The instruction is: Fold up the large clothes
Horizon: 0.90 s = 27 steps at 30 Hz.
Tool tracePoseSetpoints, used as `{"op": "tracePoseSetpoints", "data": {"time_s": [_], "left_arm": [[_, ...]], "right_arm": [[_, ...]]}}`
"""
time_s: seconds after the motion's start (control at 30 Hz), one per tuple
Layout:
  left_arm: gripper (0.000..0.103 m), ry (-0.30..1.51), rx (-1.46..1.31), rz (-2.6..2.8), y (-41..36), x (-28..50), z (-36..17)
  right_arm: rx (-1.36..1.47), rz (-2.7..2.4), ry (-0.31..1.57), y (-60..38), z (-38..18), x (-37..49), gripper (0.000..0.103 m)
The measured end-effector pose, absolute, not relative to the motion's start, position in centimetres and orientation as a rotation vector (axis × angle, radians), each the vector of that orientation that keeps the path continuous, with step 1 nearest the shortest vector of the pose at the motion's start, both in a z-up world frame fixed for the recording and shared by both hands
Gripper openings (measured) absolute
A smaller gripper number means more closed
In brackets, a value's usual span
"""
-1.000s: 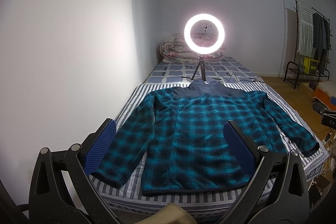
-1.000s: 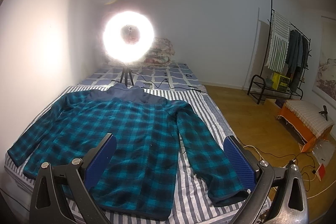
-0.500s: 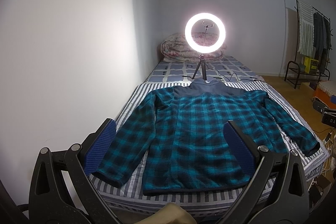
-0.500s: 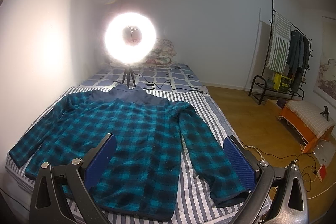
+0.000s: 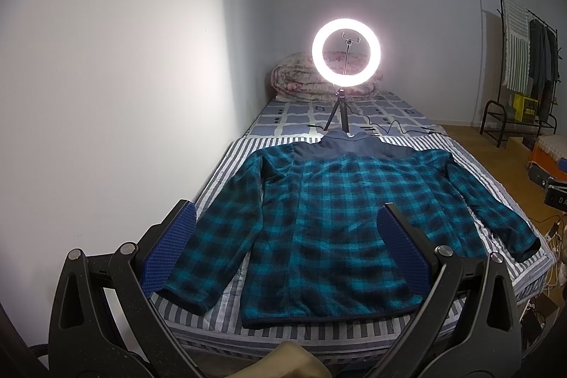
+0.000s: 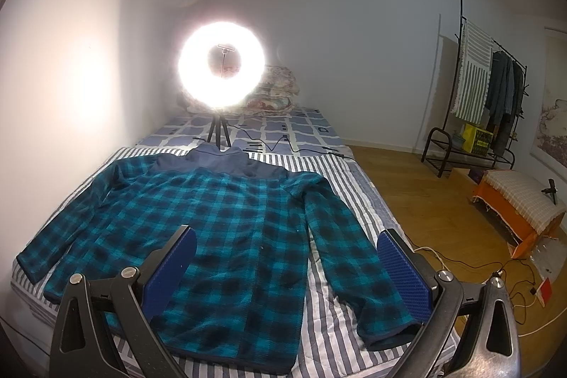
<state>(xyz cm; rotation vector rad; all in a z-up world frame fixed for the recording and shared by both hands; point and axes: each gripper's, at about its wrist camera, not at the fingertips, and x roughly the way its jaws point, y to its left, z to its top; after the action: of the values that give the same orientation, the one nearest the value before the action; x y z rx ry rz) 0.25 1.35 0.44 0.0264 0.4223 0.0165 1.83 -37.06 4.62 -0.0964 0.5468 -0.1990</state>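
Observation:
A teal and black plaid fleece jacket (image 5: 340,215) with a navy collar lies flat on the striped bed sheet (image 5: 226,296), sleeves spread out to both sides. It also shows in the right wrist view (image 6: 230,236). My left gripper (image 5: 287,250) is open and empty, held above the bed's near edge, over the jacket's lower left part. My right gripper (image 6: 287,271) is open and empty, above the jacket's lower right part and right sleeve (image 6: 351,261).
A lit ring light on a tripod (image 5: 346,52) stands on the bed behind the collar, with cables (image 6: 283,144). A rolled quilt (image 5: 301,84) lies at the head. A wall runs along the left. A clothes rack (image 6: 489,87), an orange stool (image 6: 521,204) and floor cables (image 6: 496,271) are on the right.
Both views have shifted slightly; the jacket sits a little lower and further right in the right wrist view. Both grippers stay open and the jacket has not moved.

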Motion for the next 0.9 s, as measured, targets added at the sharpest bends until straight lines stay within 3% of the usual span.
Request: {"op": "tracePoseSetpoints", "data": {"time_s": [0.6, 0.77, 0.9], "left_arm": [[0.102, 0.623, 0.006, 0.103, 9.4, 3.9, -5.7], [0.083, 0.739, -0.049, 0.134, 13.0, 5.4, -8.2], [0.079, 0.808, -0.132, 0.156, 15.7, 5.7, -10.3]], "right_arm": [[0.028, 0.050, 0.468, -33.4, 4.2, 3.2, 0.103], [0.016, 0.124, 0.540, -32.7, 2.8, 4.8, 0.103], [0.049, 0.244, 0.668, -32.0, 0.9, 7.1, 0.100]]}}
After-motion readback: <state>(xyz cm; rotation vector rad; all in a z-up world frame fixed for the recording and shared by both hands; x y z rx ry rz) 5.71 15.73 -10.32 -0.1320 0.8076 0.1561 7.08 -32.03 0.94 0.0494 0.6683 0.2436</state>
